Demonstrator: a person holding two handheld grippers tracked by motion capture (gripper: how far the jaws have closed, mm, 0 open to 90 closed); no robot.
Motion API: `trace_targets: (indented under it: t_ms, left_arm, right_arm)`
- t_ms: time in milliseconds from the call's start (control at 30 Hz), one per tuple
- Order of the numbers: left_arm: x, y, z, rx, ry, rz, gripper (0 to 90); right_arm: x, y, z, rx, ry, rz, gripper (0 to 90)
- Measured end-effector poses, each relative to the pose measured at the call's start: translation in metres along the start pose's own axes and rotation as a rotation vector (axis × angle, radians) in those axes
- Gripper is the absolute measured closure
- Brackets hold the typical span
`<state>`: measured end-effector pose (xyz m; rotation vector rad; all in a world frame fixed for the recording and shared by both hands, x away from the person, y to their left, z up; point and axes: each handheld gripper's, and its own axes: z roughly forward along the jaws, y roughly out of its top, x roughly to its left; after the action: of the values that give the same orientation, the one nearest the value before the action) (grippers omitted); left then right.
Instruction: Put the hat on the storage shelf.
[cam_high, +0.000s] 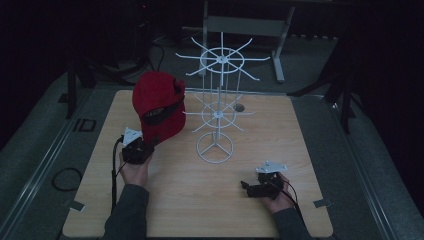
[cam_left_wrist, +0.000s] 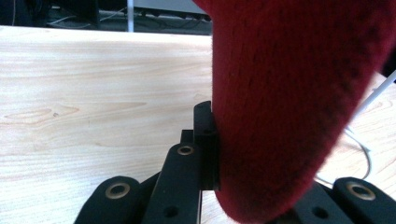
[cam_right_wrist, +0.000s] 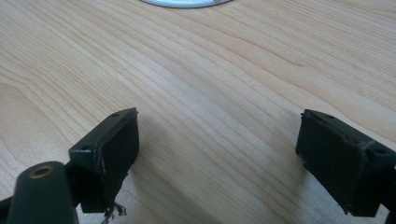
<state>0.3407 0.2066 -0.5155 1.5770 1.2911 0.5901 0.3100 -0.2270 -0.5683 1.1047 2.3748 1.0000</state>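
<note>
The red cap (cam_high: 159, 107) hung above the table (cam_high: 165, 200), pinched by its edge in my left gripper (cam_high: 141, 148) — it could slip or snag the white wire rack (cam_high: 217, 107). My right gripper (cam_high: 246, 189) rested, jaws apart — empty.

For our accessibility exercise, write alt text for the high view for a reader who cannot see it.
The left gripper holds a red cap raised over a wooden table, beside a white wire rack. The right gripper rests open on the table, near the front right.
</note>
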Motion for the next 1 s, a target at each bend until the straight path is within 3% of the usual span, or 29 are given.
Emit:
trace_targets:
  t_ms: [1000]
  left_arm:
    - [-0.007, 0.032, -0.014, -0.087, 0.002, 0.009, 85.9]
  right_arm:
    - [0.000, 0.000, 0.000, -0.001, 0.000, 0.001, 13.2]
